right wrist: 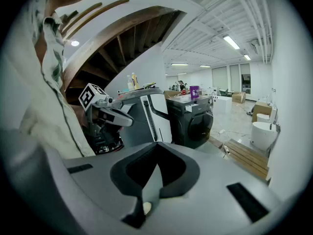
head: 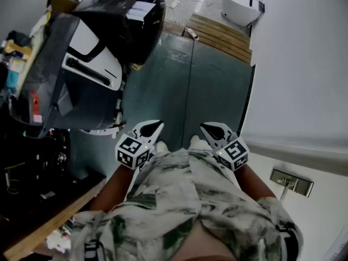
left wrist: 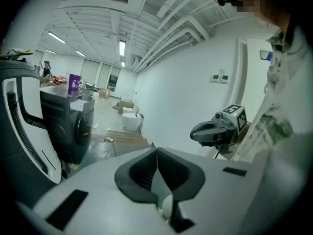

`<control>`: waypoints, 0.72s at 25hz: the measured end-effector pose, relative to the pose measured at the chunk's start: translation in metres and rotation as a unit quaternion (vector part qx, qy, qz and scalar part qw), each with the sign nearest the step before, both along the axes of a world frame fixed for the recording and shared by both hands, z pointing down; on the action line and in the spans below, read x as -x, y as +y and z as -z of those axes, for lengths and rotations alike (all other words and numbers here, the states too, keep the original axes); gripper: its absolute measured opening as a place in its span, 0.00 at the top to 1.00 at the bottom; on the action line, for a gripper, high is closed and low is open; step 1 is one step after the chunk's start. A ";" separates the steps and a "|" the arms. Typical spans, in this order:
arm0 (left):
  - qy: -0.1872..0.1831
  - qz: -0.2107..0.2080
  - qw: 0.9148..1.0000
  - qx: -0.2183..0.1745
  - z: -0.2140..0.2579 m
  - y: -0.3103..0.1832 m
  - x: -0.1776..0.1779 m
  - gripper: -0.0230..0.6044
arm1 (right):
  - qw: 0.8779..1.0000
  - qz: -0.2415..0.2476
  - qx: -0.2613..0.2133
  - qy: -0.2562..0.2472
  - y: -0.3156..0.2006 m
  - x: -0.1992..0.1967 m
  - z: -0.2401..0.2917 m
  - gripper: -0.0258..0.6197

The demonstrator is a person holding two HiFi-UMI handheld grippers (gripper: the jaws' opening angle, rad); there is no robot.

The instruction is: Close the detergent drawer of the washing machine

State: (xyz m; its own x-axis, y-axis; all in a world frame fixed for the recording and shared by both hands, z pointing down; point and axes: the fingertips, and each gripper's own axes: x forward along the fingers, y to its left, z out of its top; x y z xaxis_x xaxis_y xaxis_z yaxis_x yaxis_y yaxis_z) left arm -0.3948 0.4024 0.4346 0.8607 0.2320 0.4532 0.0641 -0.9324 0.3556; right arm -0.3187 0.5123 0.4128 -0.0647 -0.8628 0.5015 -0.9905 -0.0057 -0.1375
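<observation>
A black front-load washing machine (head: pixel 130 20) stands far off at the top of the head view and also shows in the right gripper view (right wrist: pixel 195 119). A pale rectangle (head: pixel 140 10) sits at its top front; whether that is the drawer, and whether it stands out, I cannot tell. My left gripper (head: pixel 153 128) and right gripper (head: pixel 209 129) are held side by side close to the person's body, well short of the machine. Both are shut with nothing between the jaws. The jaws meet at the tip in the left gripper view (left wrist: pixel 156 150) and in the right gripper view (right wrist: pixel 156 143).
A white and grey appliance (head: pixel 81 64) leans beside the black machine. A wooden pallet (head: pixel 220 34) and a white tub (head: pixel 239 7) lie beyond on the grey-green floor (head: pixel 179 91). A white wall (head: pixel 304 64) runs along the right. A dark cluttered shelf (head: pixel 32 156) fills the left.
</observation>
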 end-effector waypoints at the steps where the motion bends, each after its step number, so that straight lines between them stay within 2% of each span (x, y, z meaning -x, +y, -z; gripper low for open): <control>1: 0.001 0.001 1.000 -0.002 0.002 0.003 -0.004 0.92 | 1.000 0.000 -0.003 0.000 0.003 -0.003 0.000 0.93; 9: 0.005 0.022 1.000 -0.005 0.016 0.043 -0.061 0.92 | 1.000 0.000 -0.024 -0.008 0.030 -0.060 0.010 0.93; 15: 0.004 0.027 1.000 -0.015 0.018 0.073 -0.106 0.92 | 1.000 0.022 -0.021 0.004 0.054 -0.099 0.002 0.92; 16: 0.004 0.027 0.999 -0.017 0.018 0.078 -0.114 0.92 | 0.999 0.021 -0.026 0.004 0.056 -0.106 0.003 0.92; 18: 0.003 0.028 0.999 -0.019 0.017 0.087 -0.129 0.92 | 0.999 0.019 -0.035 0.009 0.058 -0.123 0.005 0.83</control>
State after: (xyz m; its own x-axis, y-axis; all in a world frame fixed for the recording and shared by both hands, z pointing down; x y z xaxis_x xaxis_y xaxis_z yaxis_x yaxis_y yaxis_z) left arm -0.2653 0.4893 0.4172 0.8745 0.1666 0.4555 0.0141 -0.9475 0.3194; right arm -0.1962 0.5699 0.4075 -0.0902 -0.8931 0.4407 -0.9921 0.0421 -0.1179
